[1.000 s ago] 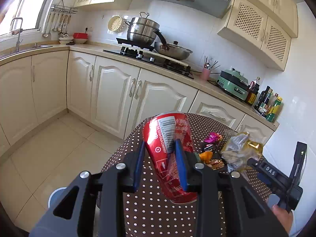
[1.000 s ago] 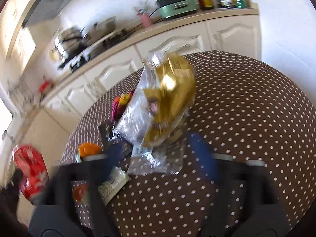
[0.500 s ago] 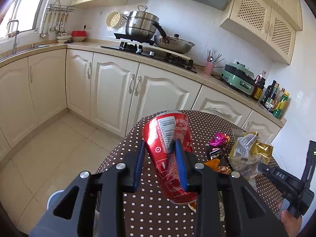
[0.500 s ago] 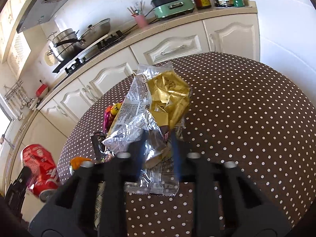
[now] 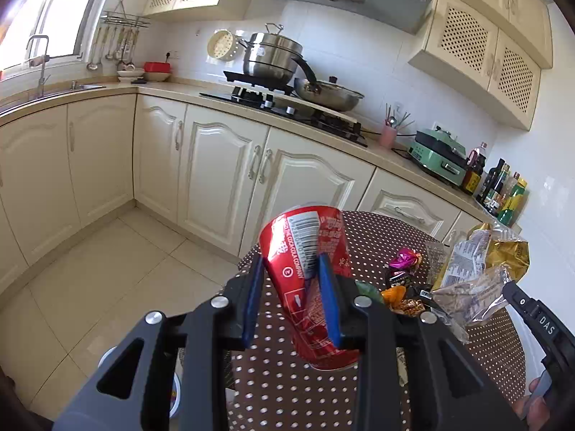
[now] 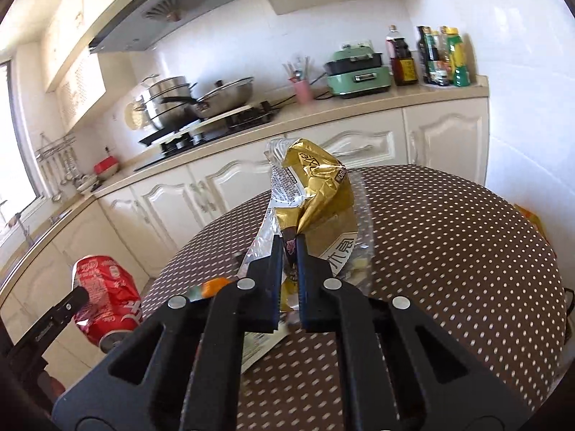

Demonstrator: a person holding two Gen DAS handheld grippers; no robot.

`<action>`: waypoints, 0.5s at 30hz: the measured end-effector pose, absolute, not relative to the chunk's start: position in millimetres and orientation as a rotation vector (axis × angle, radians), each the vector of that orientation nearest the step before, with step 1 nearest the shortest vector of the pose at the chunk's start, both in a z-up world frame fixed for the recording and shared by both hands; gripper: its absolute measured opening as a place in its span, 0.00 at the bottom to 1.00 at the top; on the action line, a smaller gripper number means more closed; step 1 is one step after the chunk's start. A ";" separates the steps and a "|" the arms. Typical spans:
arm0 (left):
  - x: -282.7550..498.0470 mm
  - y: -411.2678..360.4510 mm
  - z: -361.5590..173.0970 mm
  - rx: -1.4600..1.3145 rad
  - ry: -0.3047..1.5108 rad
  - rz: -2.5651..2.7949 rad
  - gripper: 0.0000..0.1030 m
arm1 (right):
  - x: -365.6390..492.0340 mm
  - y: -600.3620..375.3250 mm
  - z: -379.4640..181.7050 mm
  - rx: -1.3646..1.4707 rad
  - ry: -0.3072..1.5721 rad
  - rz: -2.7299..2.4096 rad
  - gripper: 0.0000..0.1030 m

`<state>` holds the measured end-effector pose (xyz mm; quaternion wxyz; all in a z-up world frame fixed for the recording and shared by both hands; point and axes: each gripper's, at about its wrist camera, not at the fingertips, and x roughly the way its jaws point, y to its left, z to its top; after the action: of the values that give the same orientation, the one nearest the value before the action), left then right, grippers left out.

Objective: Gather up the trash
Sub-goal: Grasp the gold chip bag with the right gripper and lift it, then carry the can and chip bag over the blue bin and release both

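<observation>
Above the brown polka-dot table point(image 6: 449, 251), the right gripper point(image 6: 289, 242) pinches a crumpled gold-and-silver snack bag point(image 6: 316, 194) lifted off the cloth, the left gripper point(image 5: 291, 269) clamps a dented red soda can point(image 5: 309, 251), and small candy wrappers point(image 5: 404, 287) lie on the table.

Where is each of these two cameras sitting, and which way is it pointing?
Left wrist view: sits on the left gripper, looking along its fingers at the crushed red can they pinch, kitchen counter beyond; fingers of the person's other hand show.
Right wrist view: sits on the right gripper, facing the gold snack bag it clamps above the dotted table.
Shared: can, bag, table, stove pots, and each shows the other gripper.
</observation>
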<state>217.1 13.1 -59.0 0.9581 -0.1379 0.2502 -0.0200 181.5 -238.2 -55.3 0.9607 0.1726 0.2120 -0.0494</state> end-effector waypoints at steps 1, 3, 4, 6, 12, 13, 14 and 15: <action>212.7 18.1 -56.9 -0.283 0.503 -0.034 0.29 | 177.5 -230.9 -52.3 0.345 0.426 -0.086 0.07; 205.6 27.4 -53.0 -0.289 0.497 -0.024 0.29 | 172.3 -217.7 -46.6 0.329 0.424 -0.067 0.07; 199.8 34.5 -50.4 -0.293 0.489 -0.015 0.29 | 168.8 -210.4 -43.3 0.325 0.420 -0.052 0.07; 191.0 46.5 -46.4 -0.300 0.480 0.000 0.29 | 164.4 -199.6 -38.2 0.314 0.417 -0.031 0.07; 164.5 92.1 -41.5 -0.329 0.462 0.063 0.29 | 152.5 -145.8 -25.3 0.274 0.411 0.070 0.07; 160.3 101.1 -41.8 -0.332 0.459 0.078 0.29 | 151.6 -137.7 -24.7 0.269 0.412 0.084 0.07; 156.1 110.9 -42.7 -0.336 0.458 0.096 0.29 | 151.5 -125.4 -24.2 0.261 0.416 0.109 0.07; 153.5 118.9 -43.5 -0.341 0.459 0.108 0.29 | 151.7 -112.4 -24.2 0.252 0.420 0.133 0.07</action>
<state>153.5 118.9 -43.5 0.9580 -0.1679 0.2265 0.0534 151.7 -112.4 -24.2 0.9680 0.1245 0.2077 0.0656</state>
